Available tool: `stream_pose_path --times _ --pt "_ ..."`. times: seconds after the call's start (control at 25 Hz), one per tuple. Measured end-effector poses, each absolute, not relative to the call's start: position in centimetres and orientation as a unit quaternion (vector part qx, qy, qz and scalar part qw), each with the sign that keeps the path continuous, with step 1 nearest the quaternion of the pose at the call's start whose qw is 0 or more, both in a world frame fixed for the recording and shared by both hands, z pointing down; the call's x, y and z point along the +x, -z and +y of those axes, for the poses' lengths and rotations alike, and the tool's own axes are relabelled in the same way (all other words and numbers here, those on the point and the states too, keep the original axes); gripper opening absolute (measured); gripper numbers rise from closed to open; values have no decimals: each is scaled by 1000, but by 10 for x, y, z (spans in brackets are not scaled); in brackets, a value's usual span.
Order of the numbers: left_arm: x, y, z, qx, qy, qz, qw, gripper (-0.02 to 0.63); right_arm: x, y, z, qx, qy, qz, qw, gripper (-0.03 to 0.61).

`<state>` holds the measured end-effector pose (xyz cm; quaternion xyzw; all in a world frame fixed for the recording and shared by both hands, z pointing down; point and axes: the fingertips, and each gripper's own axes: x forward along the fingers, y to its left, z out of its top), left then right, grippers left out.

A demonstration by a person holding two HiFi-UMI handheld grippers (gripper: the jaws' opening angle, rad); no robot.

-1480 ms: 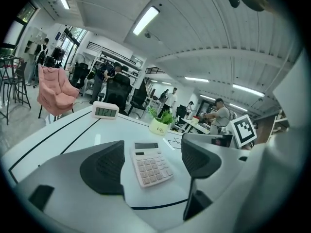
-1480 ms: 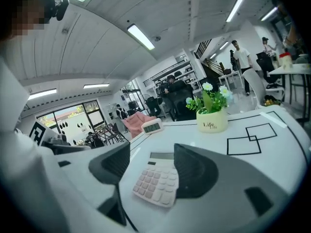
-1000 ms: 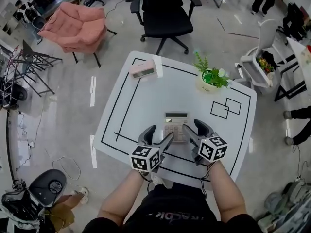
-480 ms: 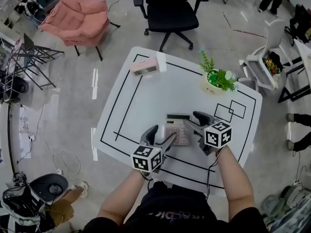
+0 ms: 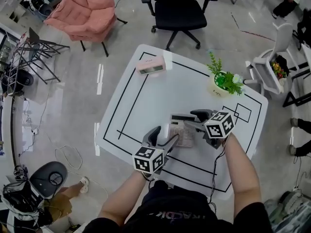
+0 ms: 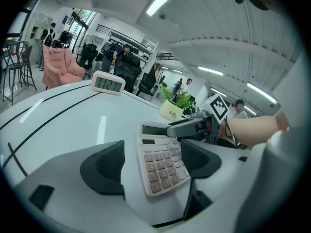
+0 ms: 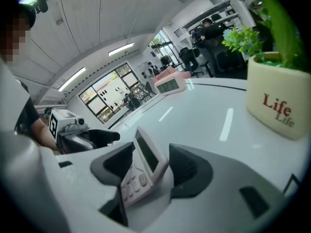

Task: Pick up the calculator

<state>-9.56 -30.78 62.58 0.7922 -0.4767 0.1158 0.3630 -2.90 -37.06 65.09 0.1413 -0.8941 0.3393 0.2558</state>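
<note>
The pale calculator [image 5: 181, 129] lies flat on the white table [image 5: 146, 106], its display end far from me. My left gripper [image 5: 164, 135] reaches in from the near side. In the left gripper view the calculator's key end [image 6: 163, 166] lies between its jaws, with a gap at the left pad [image 6: 104, 166], so the left gripper [image 6: 153, 165] is open. My right gripper [image 5: 190, 120] comes from the right. Its jaws have just been closing around the display end [image 7: 147, 155]. In the right gripper view the right gripper [image 7: 151, 165] has a thin gap still showing at the right pad [image 7: 187, 166].
A potted plant in a cream pot [image 5: 224, 81] stands at the table's far right, close behind my right hand. A pink desk clock [image 5: 151, 65] sits at the far left corner. A black office chair [image 5: 177, 8] and a pink armchair [image 5: 87, 16] stand beyond.
My right gripper swung from the near side round to the calculator's far right and turned to point left across its display end. The left gripper stayed put.
</note>
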Motion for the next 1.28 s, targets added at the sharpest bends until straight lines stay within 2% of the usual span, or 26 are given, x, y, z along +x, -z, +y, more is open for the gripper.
stream_pose_path --times 0.24,0.48,0.64,0.76,1.04,1.28 --pt "-98 -628 -304 787 -114 -481 370 353 -37 -666 -353 71 -305 -881 354 207" --pt "-100 -628 -301 785 -113 -481 373 353 -38 -664 -352 59 -305 -883 351 193" --pt "-101 -627 -298 785 -113 -481 373 353 -35 -659 -350 62 -318 -887 328 172" --pt "-102 -627 -296 786 -113 -480 373 353 -32 -650 -347 65 -336 -893 293 118" --pt "-100 -620 -292 792 -108 -472 373 353 -27 -626 -335 72 -345 -907 230 77" --pt "-99 -608 -283 803 -96 -454 374 353 -23 -601 -329 84 -356 -916 162 69"
